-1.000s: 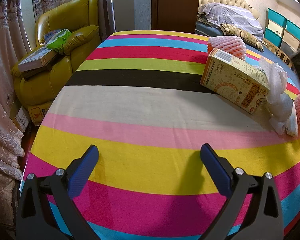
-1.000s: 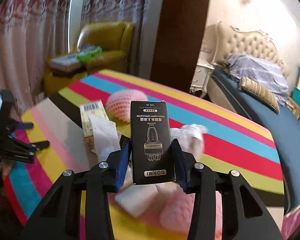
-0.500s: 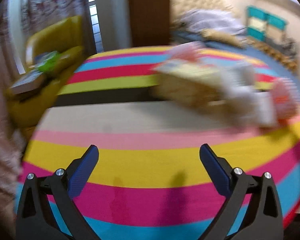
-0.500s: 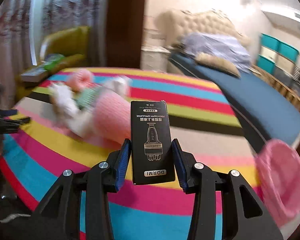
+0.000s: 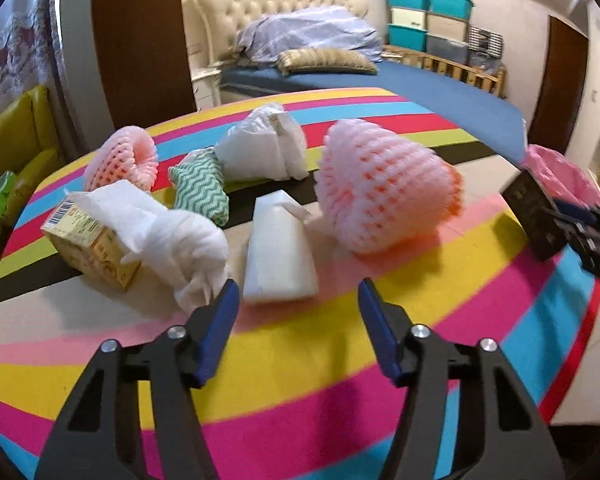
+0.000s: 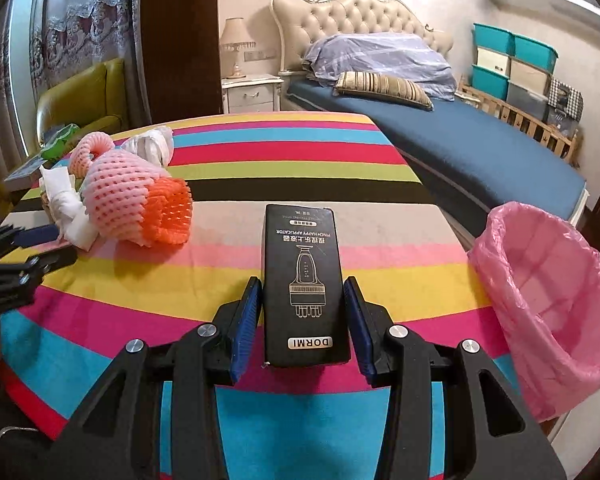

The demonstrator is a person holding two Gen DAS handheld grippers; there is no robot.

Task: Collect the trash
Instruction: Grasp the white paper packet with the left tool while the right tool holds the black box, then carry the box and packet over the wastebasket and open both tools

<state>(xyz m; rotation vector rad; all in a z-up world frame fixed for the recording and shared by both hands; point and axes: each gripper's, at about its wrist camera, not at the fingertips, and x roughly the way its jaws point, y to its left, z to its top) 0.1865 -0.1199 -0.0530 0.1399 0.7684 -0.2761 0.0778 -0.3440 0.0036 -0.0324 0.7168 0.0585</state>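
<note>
Right gripper (image 6: 302, 316) jaws are clamping the light, stiff black box (image 6: 302, 280) by its long sides; left gripper (image 5: 298, 312) jaws are closing on nothing above the surface (image 5: 300, 360).

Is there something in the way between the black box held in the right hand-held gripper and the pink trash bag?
Nothing visible. The black box sits in the right hand-held gripper; only bare striped tablecloth separates it from the open pink trash bag at the table's edge.

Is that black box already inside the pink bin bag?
No, the black box is clamped in the right tool above the table, left of the bag.
</note>
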